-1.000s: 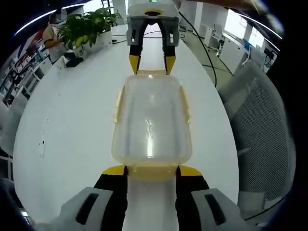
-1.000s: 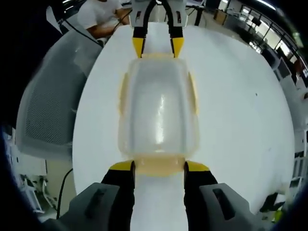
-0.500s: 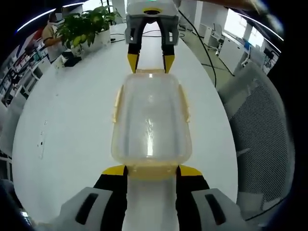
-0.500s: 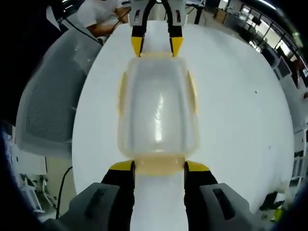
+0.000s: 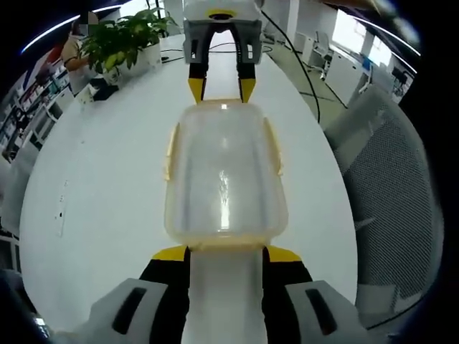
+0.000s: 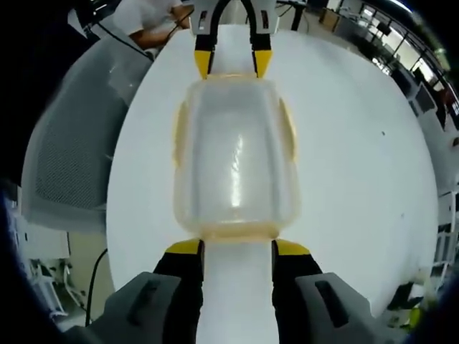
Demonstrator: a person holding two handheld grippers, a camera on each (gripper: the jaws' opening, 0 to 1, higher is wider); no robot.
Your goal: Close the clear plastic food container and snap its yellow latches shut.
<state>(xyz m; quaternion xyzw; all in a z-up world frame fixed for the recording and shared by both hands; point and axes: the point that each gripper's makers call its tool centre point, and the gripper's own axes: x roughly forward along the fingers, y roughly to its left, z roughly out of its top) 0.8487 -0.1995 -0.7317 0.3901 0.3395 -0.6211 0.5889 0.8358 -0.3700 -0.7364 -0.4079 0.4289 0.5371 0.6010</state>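
The clear plastic food container (image 5: 224, 175) sits on the white table (image 5: 107, 179) with its lid on. The left gripper (image 5: 224, 252) is at 6 o'clock in its own view, jaws apart at the container's near end. The right gripper (image 5: 221, 84) is at 12 o'clock, jaws apart at the far end. Yellow latches (image 5: 171, 150) run along the sides. A potted plant (image 5: 125, 43) stands at 11 o'clock.

In the right gripper view, the container (image 6: 233, 158) lies between the right gripper (image 6: 237, 248) at 6 o'clock and the left gripper (image 6: 231, 64) at 12.

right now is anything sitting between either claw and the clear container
Nothing visible. The left claw and right claw each meet an end of the clear plastic food container with yellow latches, on bare white table.
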